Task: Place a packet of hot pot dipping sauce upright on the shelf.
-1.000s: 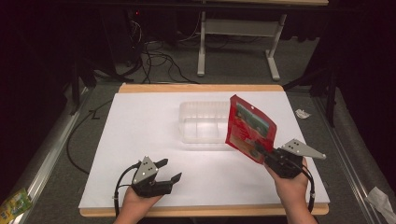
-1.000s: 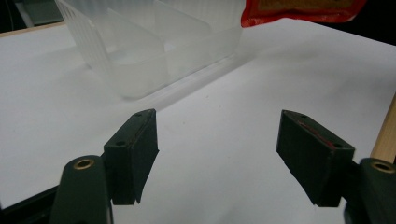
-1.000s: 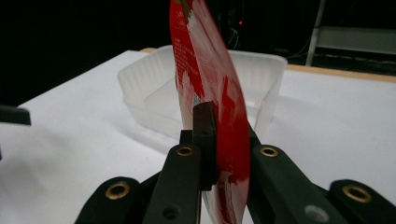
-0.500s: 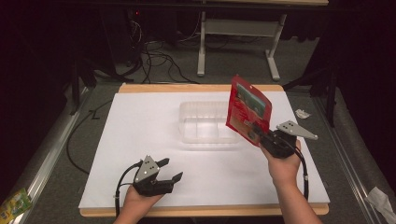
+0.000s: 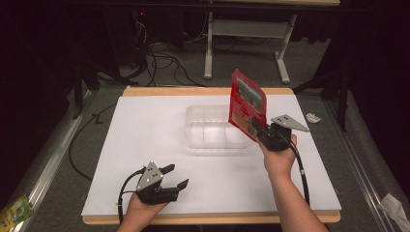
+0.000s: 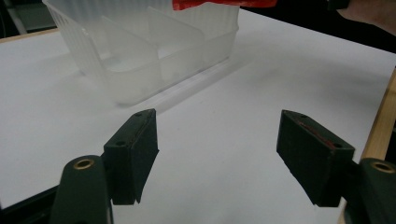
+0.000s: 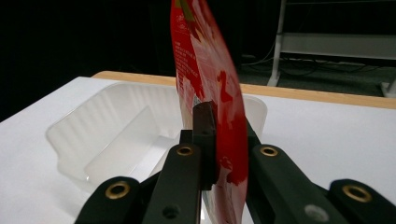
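A red snack packet [image 5: 246, 106] stands on edge in the air over the right end of a clear plastic tray [image 5: 212, 126]. My right gripper [image 5: 256, 128] is shut on the packet's lower edge. In the right gripper view the packet [image 7: 210, 88] rises upright between the two black jaws, with the tray [image 7: 112, 130] just beyond. My left gripper [image 5: 175, 176] rests near the table's front edge, open with nothing between its fingers. In the left gripper view the tray [image 6: 140, 56] with its inner dividers lies ahead, apart from the pads [image 6: 133, 149].
A white sheet [image 5: 145, 145] covers the wooden table. A small white scrap [image 5: 313, 117] lies off the table's right side. A green packet [image 5: 14, 211] sits at the lower left on the floor. Cables and a metal stand [image 5: 241, 53] lie behind.
My right gripper has carried the red packet forward and a little left, from the front right to over the tray's right end. The left gripper has stayed in place.
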The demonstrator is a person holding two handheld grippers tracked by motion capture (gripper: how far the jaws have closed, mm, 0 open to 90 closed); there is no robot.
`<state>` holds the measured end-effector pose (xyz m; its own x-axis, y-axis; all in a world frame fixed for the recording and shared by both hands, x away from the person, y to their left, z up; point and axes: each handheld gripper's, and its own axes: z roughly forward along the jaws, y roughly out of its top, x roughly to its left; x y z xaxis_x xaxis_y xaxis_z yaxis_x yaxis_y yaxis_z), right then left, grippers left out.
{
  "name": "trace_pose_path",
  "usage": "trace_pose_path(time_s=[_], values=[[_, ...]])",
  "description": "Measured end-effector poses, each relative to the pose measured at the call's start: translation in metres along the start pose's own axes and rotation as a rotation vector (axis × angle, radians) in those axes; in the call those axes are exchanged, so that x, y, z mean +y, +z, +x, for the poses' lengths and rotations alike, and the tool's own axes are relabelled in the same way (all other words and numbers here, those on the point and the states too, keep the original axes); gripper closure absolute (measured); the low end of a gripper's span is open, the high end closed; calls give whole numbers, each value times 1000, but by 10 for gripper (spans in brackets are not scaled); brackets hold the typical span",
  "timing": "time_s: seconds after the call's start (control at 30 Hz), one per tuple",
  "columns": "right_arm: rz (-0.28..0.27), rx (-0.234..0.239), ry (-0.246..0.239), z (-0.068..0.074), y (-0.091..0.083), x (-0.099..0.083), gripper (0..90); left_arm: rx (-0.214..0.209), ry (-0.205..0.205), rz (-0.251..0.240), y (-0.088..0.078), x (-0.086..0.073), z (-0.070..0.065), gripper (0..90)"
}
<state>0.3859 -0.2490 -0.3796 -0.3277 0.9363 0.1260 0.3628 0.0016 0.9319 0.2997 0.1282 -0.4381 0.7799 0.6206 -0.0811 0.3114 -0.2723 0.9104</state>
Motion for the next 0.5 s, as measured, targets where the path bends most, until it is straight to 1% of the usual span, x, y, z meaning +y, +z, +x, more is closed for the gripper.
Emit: trace_pose_path(time_s=[0.13,0.17,0.23,0.47,0.5], values=[[1,-18,17,-2,9,0,864,-7,3,8,1,0,0,298],[1,-18,17,-2,9,0,864,-7,3,8,1,0,0,297],[-2,-27,33,-3,15,0,865,-8,2,7,1,0,0,298],[-2,-38,45,-6,28,0,865,-12,2,12,1,0,0,297],[1,-44,57,-6,29,1,864,-12,2,11,1,0,0,298]])
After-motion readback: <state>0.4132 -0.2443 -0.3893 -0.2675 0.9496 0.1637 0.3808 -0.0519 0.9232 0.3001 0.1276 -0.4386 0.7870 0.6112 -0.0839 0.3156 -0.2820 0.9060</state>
